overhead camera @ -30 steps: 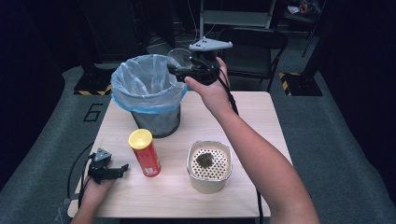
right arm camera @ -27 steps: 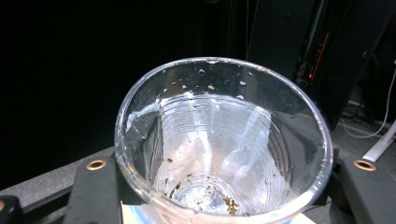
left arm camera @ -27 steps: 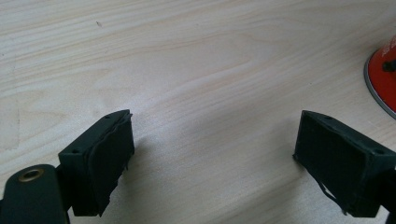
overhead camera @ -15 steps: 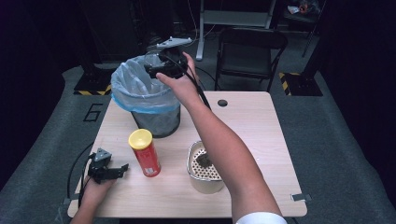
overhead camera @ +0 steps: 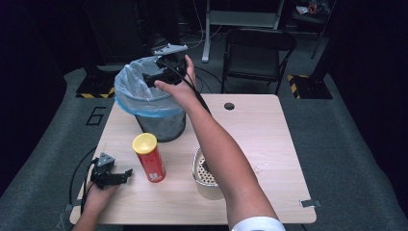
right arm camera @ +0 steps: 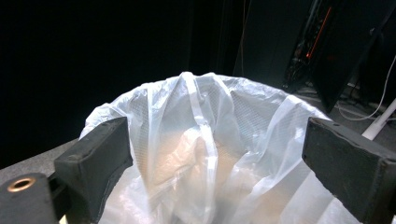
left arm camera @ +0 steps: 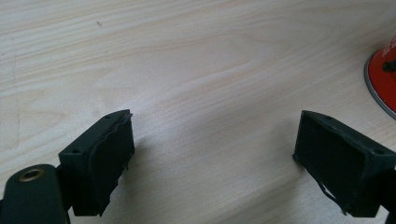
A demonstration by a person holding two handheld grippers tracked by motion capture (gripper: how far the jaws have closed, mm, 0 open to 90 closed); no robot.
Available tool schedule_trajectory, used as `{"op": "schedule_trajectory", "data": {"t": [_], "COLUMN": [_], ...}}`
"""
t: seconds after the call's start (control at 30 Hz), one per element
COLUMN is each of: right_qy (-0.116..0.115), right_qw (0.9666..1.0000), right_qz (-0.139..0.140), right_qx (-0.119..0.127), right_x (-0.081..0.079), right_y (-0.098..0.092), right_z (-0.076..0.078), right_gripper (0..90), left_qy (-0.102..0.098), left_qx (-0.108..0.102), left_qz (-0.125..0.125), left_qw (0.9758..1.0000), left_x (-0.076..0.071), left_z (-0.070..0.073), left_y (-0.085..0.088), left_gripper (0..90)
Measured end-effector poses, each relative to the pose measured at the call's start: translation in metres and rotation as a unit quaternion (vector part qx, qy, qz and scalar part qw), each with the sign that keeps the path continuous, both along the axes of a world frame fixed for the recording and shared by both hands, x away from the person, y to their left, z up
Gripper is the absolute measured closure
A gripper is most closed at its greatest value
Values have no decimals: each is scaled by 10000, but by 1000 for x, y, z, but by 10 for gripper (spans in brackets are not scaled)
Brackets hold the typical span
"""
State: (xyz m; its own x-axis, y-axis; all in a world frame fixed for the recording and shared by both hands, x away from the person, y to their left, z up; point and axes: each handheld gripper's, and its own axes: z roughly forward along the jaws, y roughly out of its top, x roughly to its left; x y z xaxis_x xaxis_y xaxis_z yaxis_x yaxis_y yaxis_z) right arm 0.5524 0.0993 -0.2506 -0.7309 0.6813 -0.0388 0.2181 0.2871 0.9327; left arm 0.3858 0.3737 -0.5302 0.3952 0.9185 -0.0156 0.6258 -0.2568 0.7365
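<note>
My right gripper (overhead camera: 150, 78) hangs over the lined bin (overhead camera: 144, 98) at the desk's far left corner, jaws just sprung wide with nothing between them, the drop seemingly done, so next I pull back toward the remaining items.
</note>
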Motion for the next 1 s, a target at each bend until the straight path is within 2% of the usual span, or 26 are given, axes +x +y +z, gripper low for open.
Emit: {"op": "schedule_trajectory", "data": {"t": [0.03, 0.13, 0.17, 0.3, 0.37, 0.4, 0.47, 0.63, 0.7, 0.77, 0.8, 0.87, 1.0], "right_qy": [8, -40, -68, -195, -222, -206, -236, -277, -310, -327, -324, -465, -425], "right_qw": [9999, 9999, 9998, 9997, 9996, 9996, 9996, 9996, 9995, 9994, 9994, 9989, 9989], "right_qz": [33, 6, 56, 84, 84, 45, 48, 8, -9, -14, -27, -24, -72], "right_qx": [100, 145, 174, 127, 144, 177, 178, 79, 103, 127, 138, 107, 161], "right_x": [-2, -6, -9, -13, -18, -20, -21, -28, -34, -36, -38, -45, -49], "right_y": [-6, -13, -21, -34, -47, -52, -56, -74, -86, -90, -95, -110, -125], "right_z": [2, 5, 8, 11, 12, 12, 11, 9, 8, 7, 6, 2, -4], "right_gripper": [77, 85, 122, 137, 145, 148, 151, 151, 177, 188, 194, 211, 215], "left_qy": [-9, -8, -13, -1, 59, 124, 119, 210, 94, 103, 70, 119, 126], "left_qx": [18, 20, 11, 13, -95, -169, -234, -271, -307, -330, -341, -449, -487], "left_qz": [6, 10, 29, 74, 85, 117, 146, 152, 159, 165, 127, 48, -67], "left_qw": [10000, 10000, 10000, 10000, 9999, 9997, 9995, 9993, 9994, 9993, 9993, 9989, 9987], "left_x": [0, 0, 0, -1, -1, -2, -2, -2, -3, -4, -4, -6, -9], "left_z": [0, 0, 0, 1, 2, 3, 3, 6, 8, 10, 11, 17, 22], "left_y": [0, 0, 0, -1, 1, 1, 1, 3, 1, 1, 1, -1, -3], "left_gripper": [117, 117, 119, 138, 144, 146, 148, 162, 162, 165, 165, 165, 158]}}
